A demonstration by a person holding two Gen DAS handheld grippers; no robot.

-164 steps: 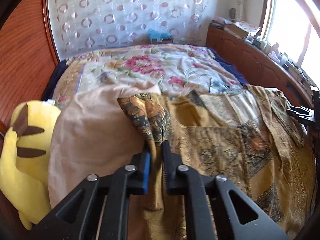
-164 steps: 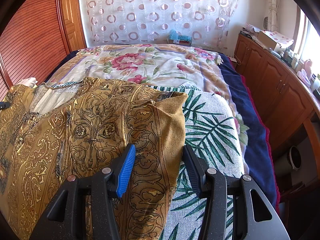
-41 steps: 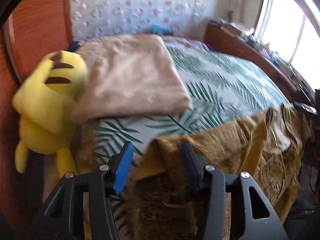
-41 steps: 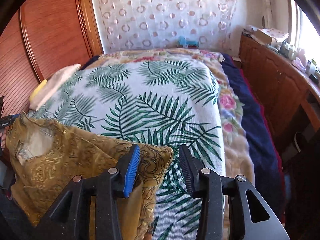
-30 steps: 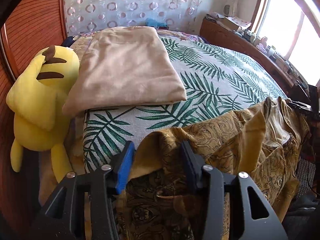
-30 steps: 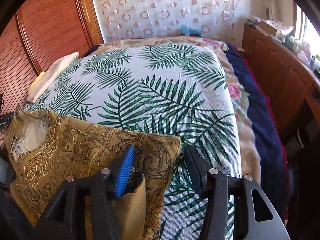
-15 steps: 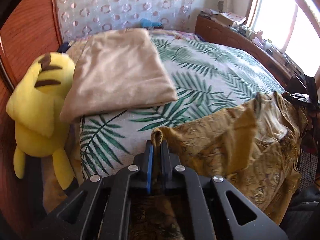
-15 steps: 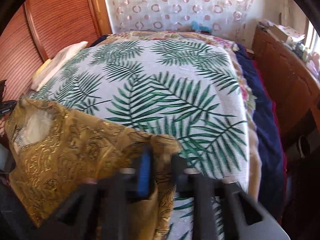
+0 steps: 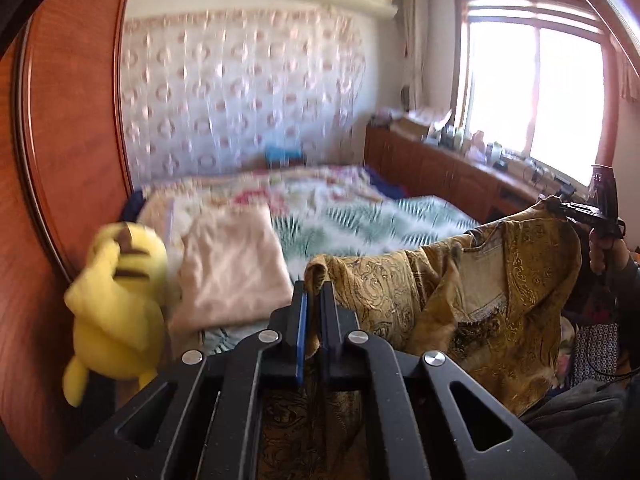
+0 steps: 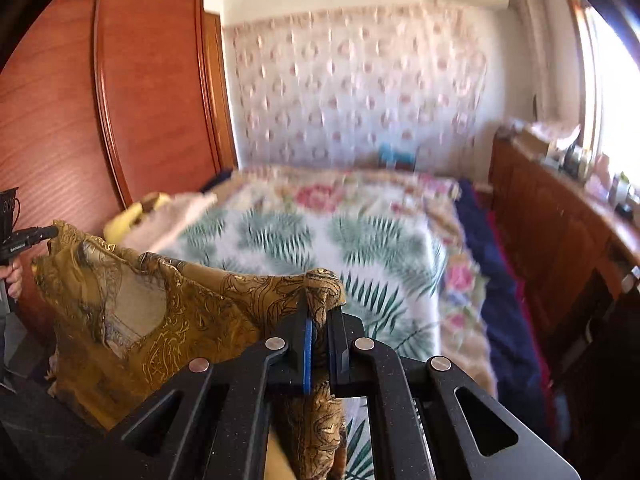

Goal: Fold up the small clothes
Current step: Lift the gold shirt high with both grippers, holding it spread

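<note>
A gold and brown patterned garment [image 9: 472,304] hangs in the air between my two grippers, above the near end of the bed. My left gripper [image 9: 314,300] is shut on one top corner of it. My right gripper [image 10: 320,312] is shut on the other top corner; the garment [image 10: 160,320] stretches off to the left in that view. The right gripper also shows at the far right of the left wrist view [image 9: 592,216], and the left gripper at the far left of the right wrist view [image 10: 28,236]. The lower part of the garment is hidden below the frames.
The bed has a palm-leaf cover [image 10: 340,248] with a floral quilt [image 10: 320,192] behind it. A folded beige cloth [image 9: 228,272] and a yellow plush toy [image 9: 116,304] lie at its left side. A wooden wardrobe [image 10: 80,120] stands left, a wooden counter [image 9: 460,168] right.
Both grippers closed on the garment's corners about half a second ago and have now lifted it off the bed. Both views have tilted up toward the wall.
</note>
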